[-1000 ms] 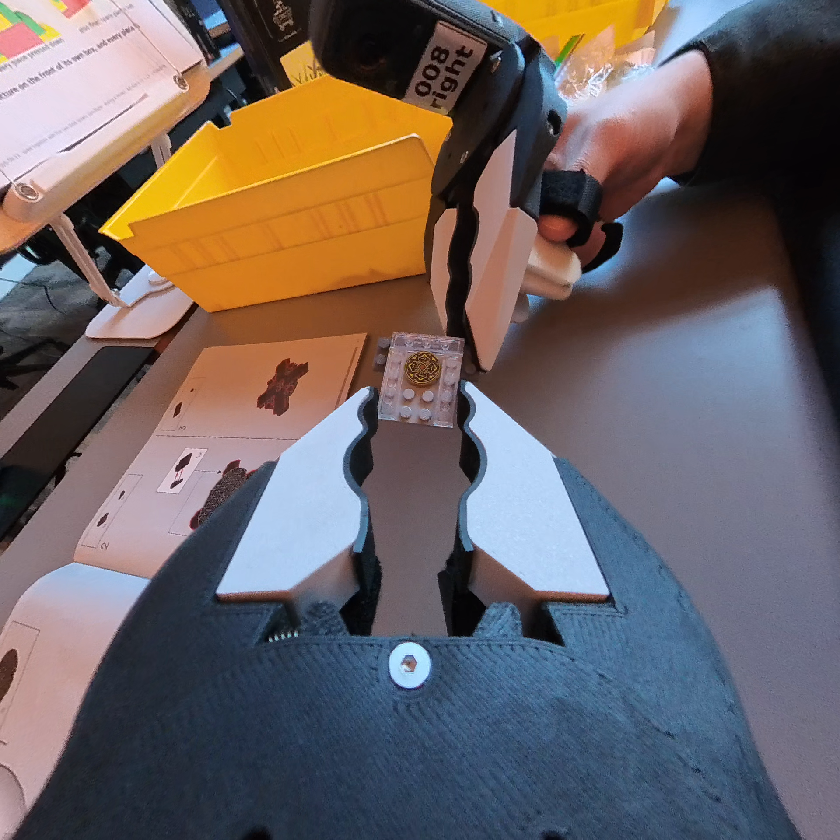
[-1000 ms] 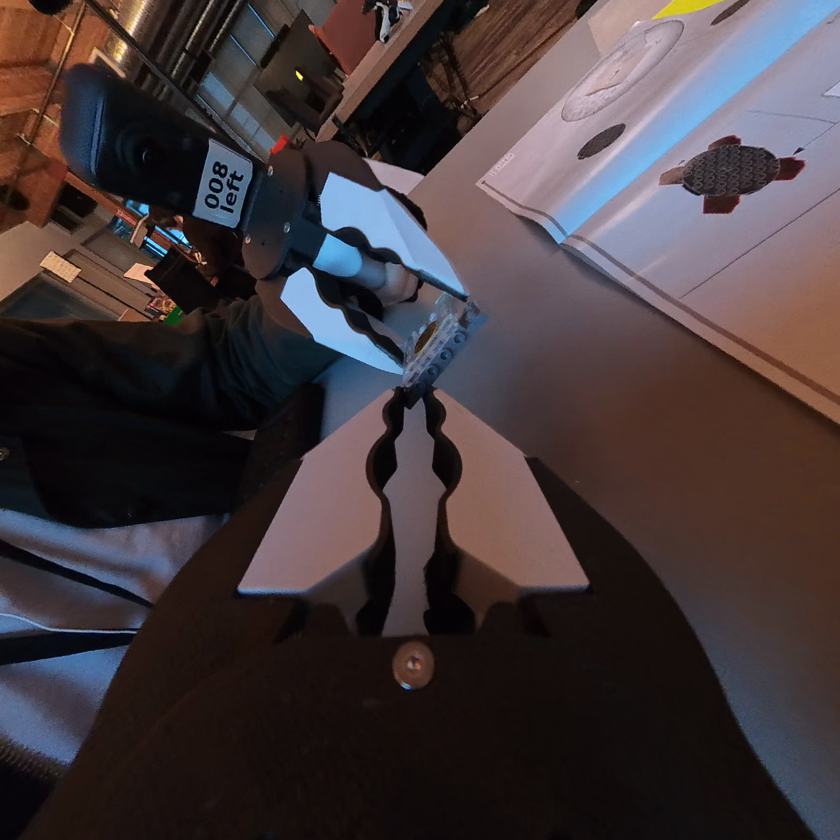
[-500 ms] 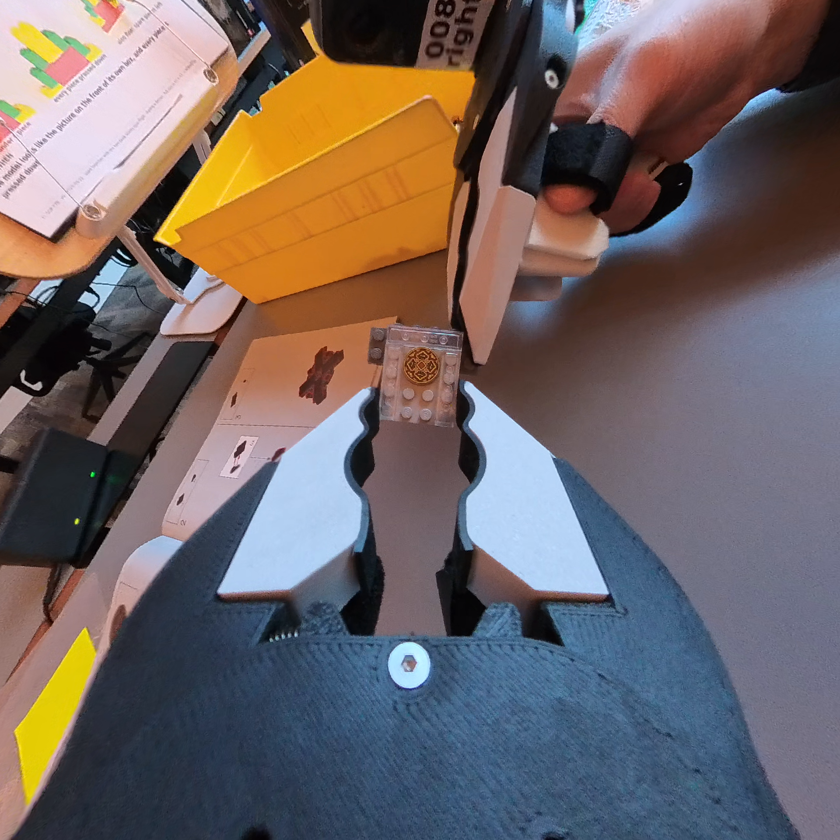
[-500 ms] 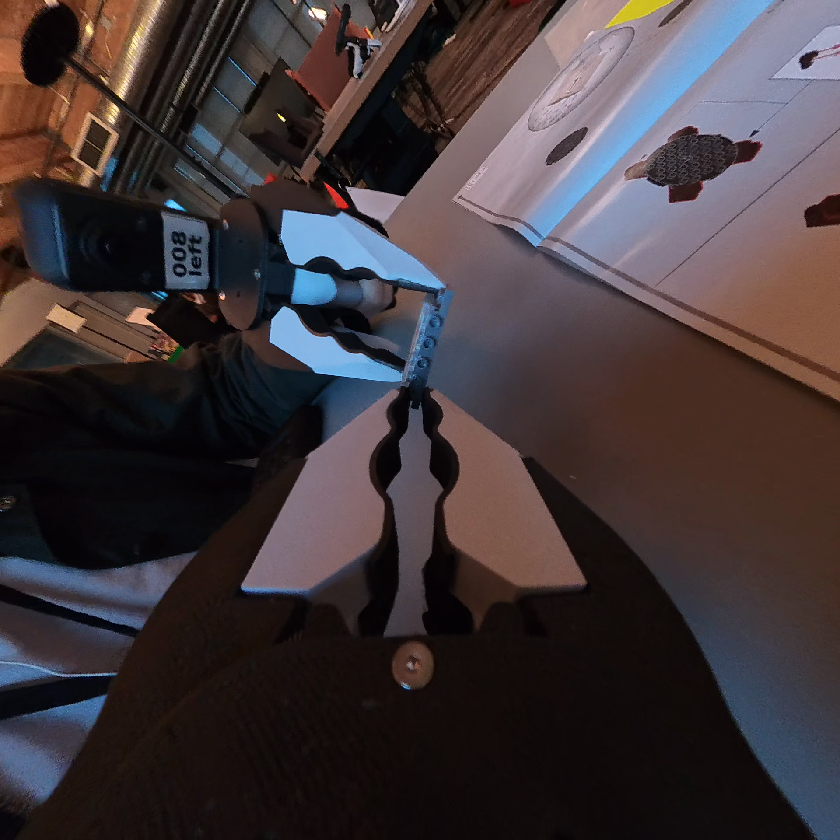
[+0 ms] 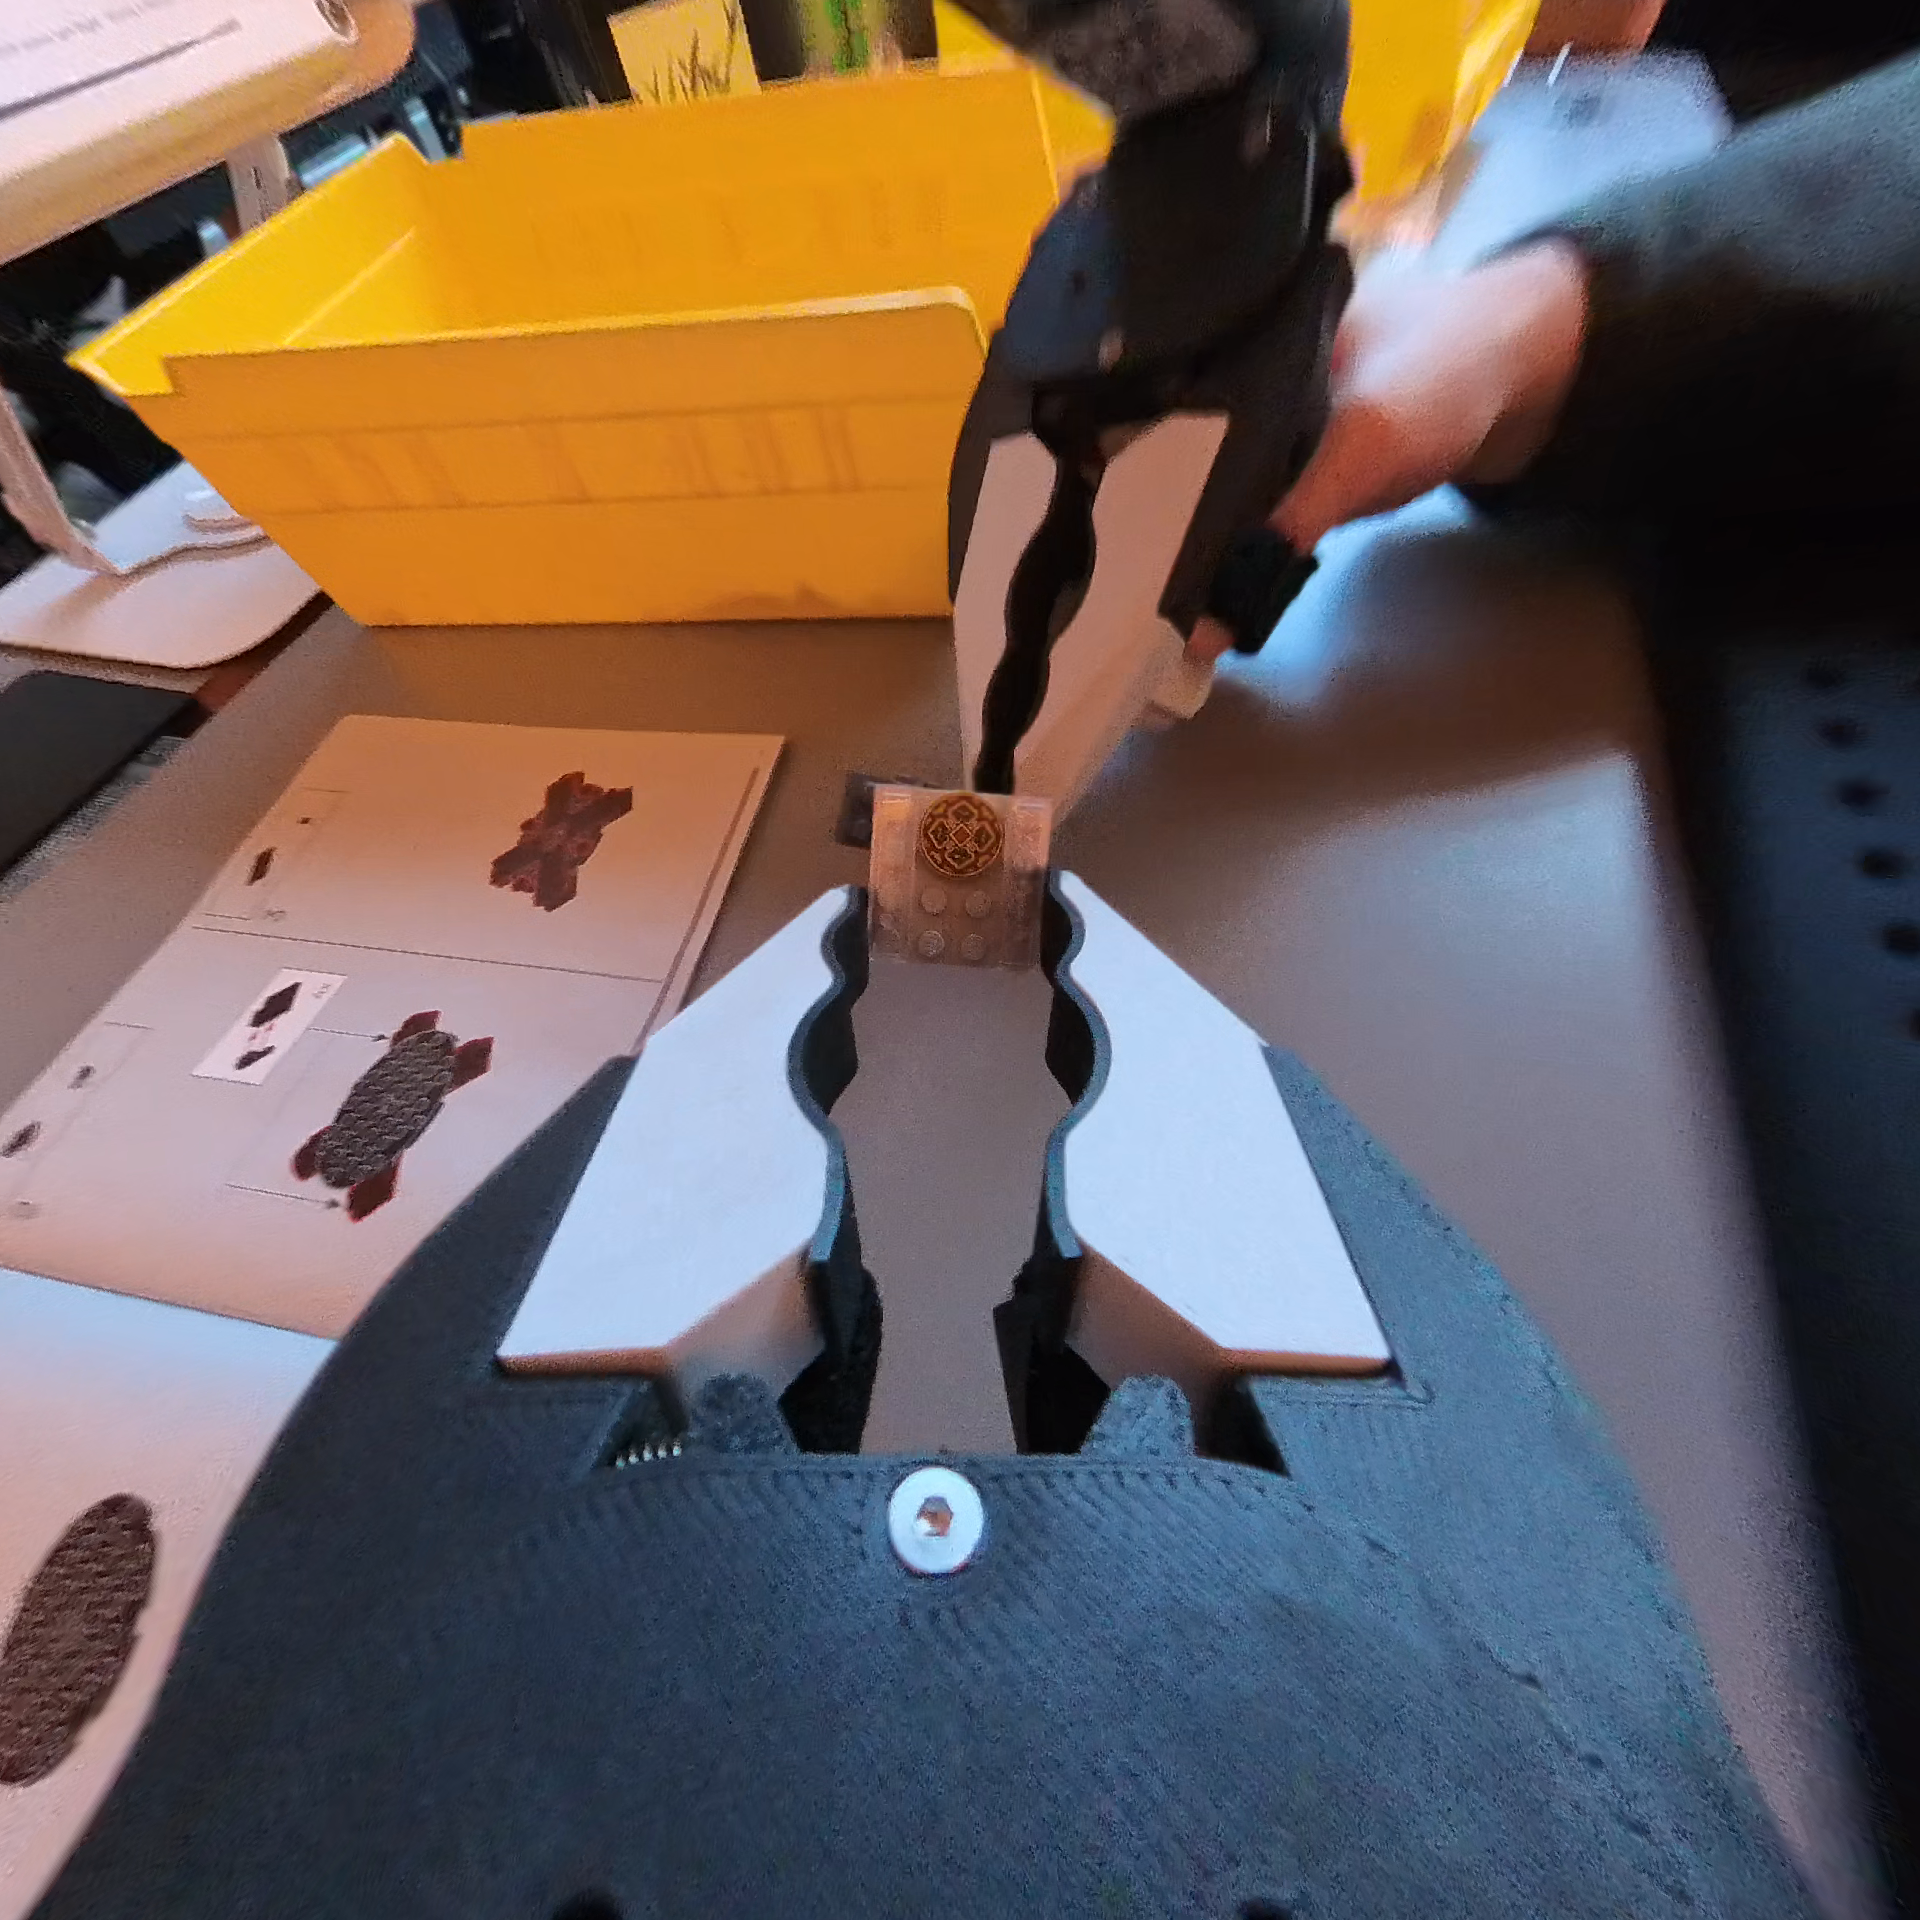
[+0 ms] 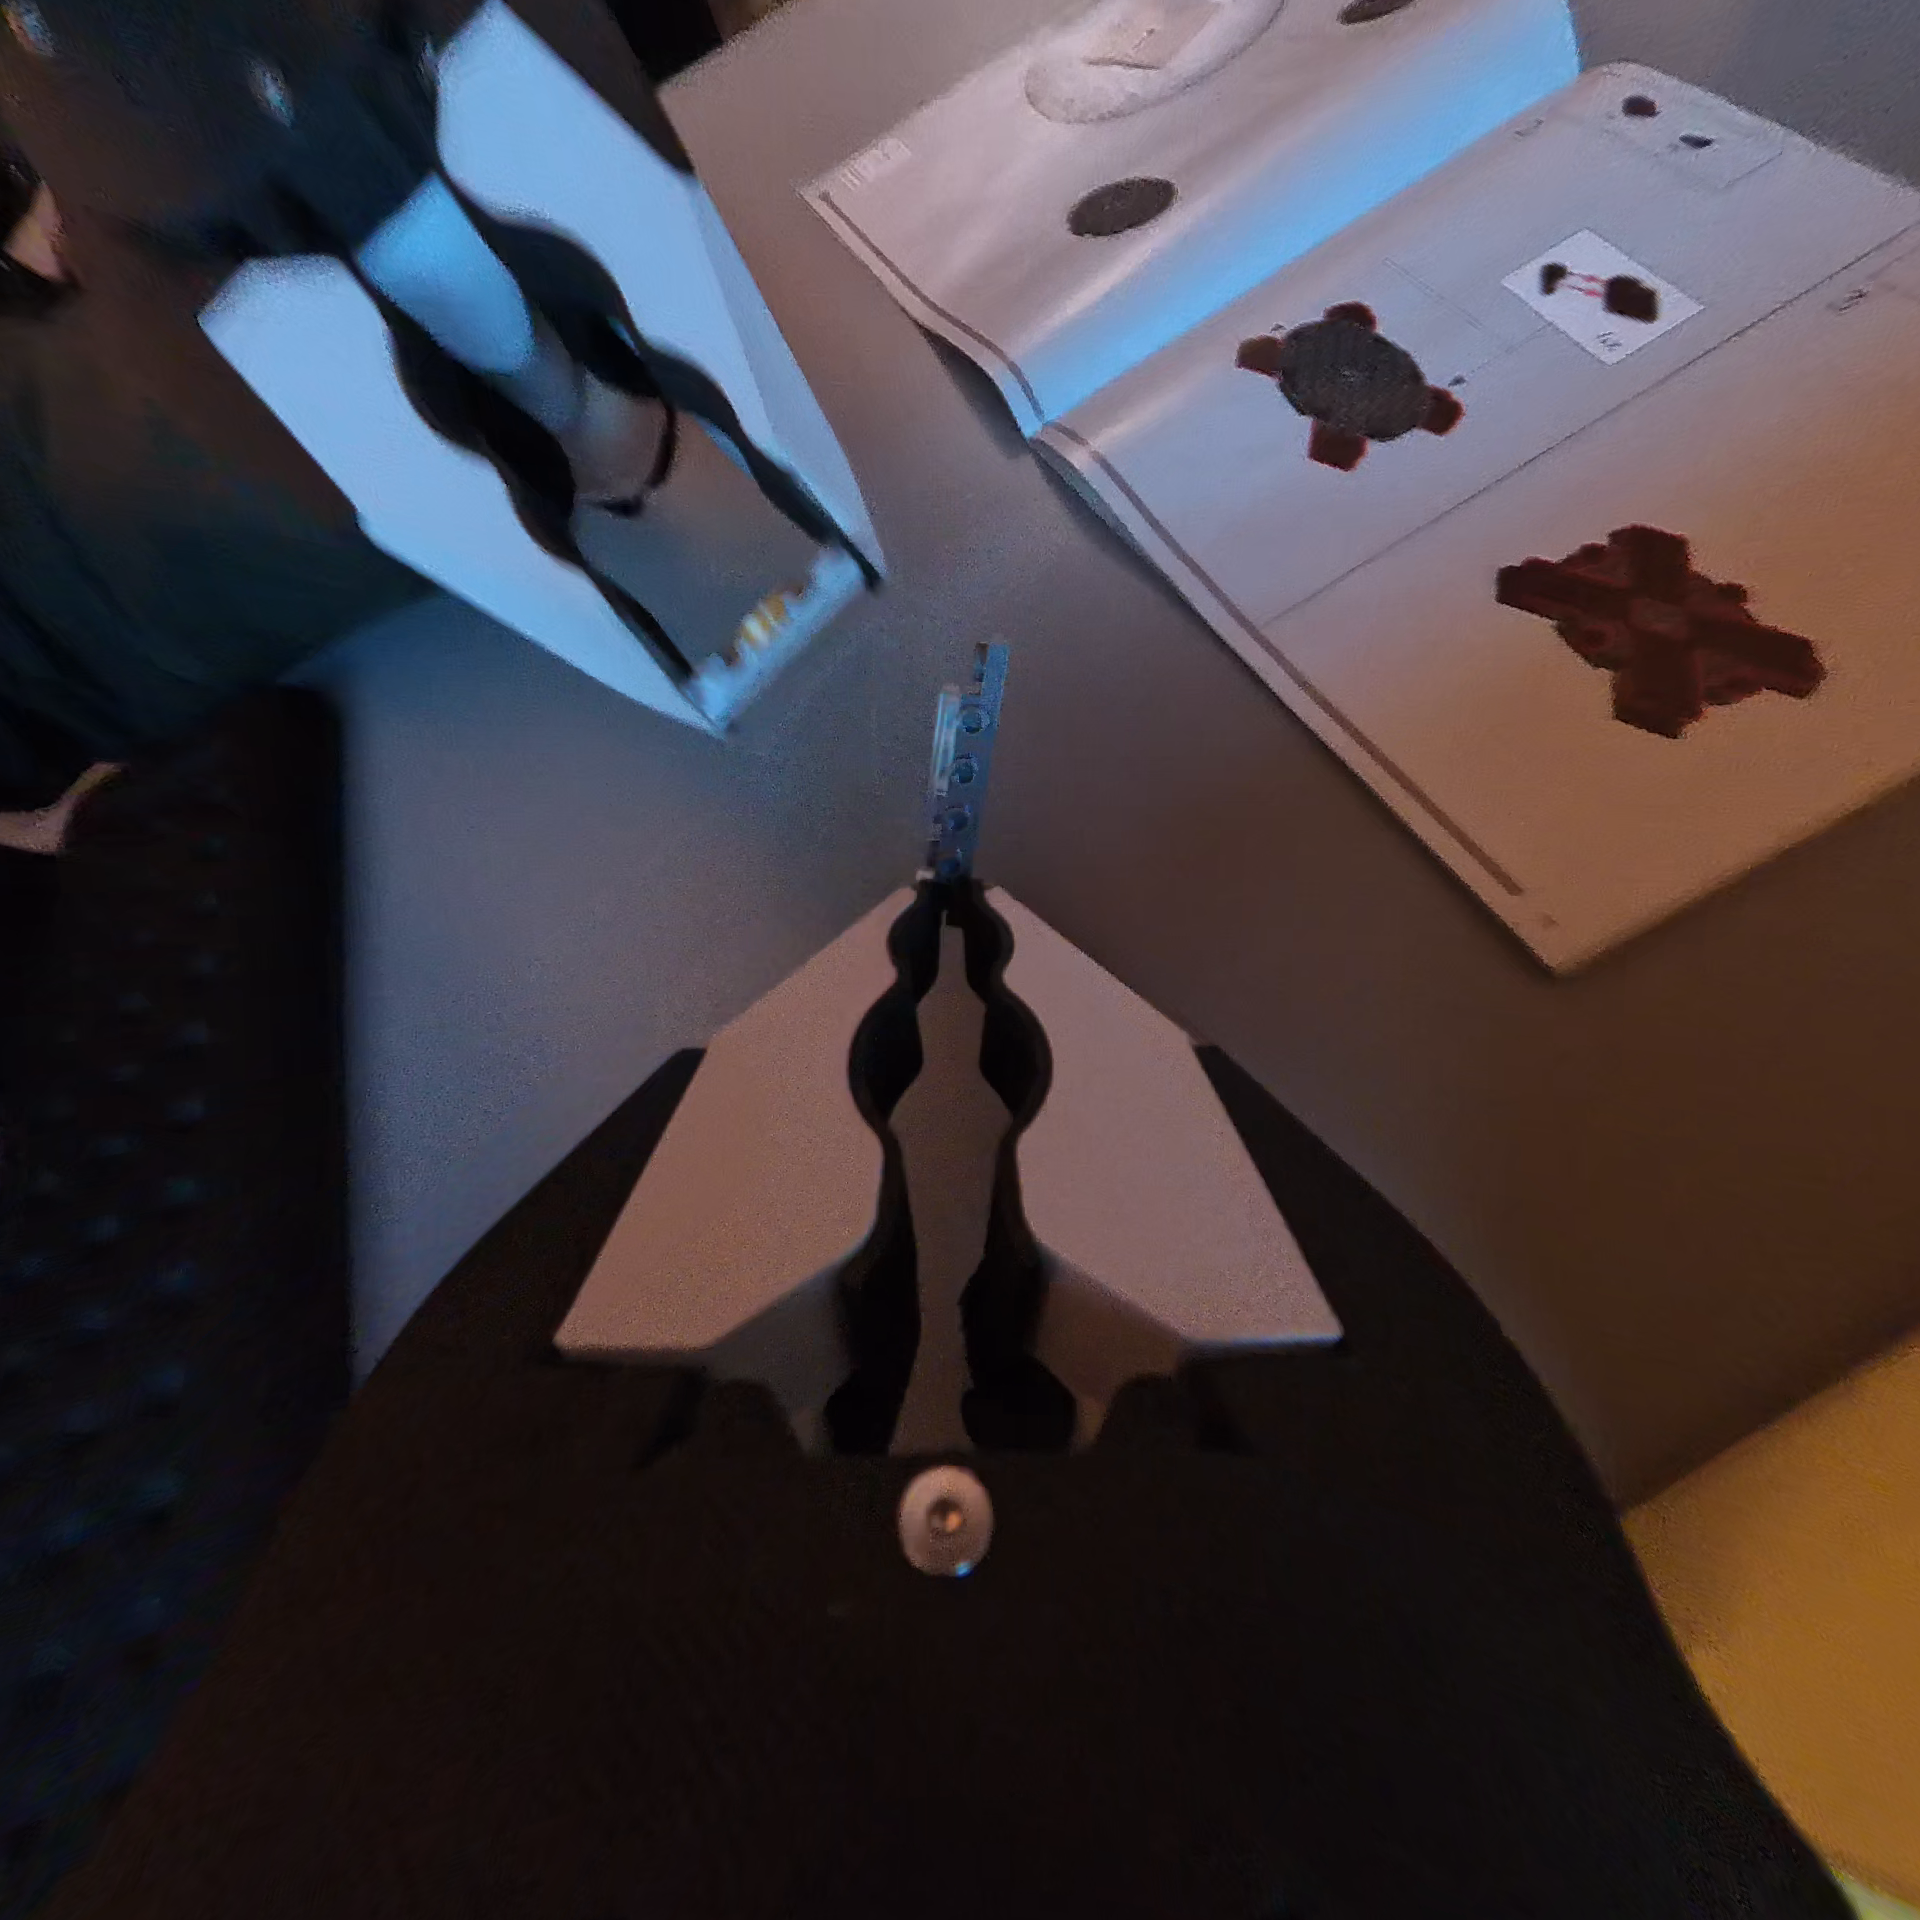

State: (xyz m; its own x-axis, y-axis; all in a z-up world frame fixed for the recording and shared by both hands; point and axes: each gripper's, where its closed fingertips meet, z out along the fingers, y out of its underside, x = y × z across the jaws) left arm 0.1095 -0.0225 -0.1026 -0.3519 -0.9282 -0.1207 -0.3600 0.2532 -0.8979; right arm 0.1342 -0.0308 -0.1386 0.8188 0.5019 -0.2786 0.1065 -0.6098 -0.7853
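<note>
My left gripper (image 5: 958,906) is shut on a clear studded plate (image 5: 935,935) that carries a round gold-patterned tile (image 5: 961,833). It holds the plate just above the grey table. My right gripper (image 6: 951,883) is shut on a thin grey studded plate (image 6: 964,769), seen edge-on. The left gripper (image 6: 784,636) and its clear plate (image 6: 769,629) show at the upper left of the right wrist view, a short gap from the grey plate. In the left wrist view the right gripper (image 5: 1003,774) points down just behind the clear plate, and a dark corner of the grey plate (image 5: 858,808) peeks out beside it.
A yellow bin (image 5: 582,447) stands behind the plates. An open instruction booklet (image 5: 436,935) lies to the left, also in the right wrist view (image 6: 1455,520). A person's hand (image 5: 1455,384) holds the right gripper. A dark perforated surface (image 5: 1849,831) lies at the right. Spacing between my two grippers at the tips: around 5 centimeters.
The grey plate, earlier pressed against the clear plate, is now apart from it in the right gripper. Both grippers have swung lower over the table, and the frames are motion-blurred.
</note>
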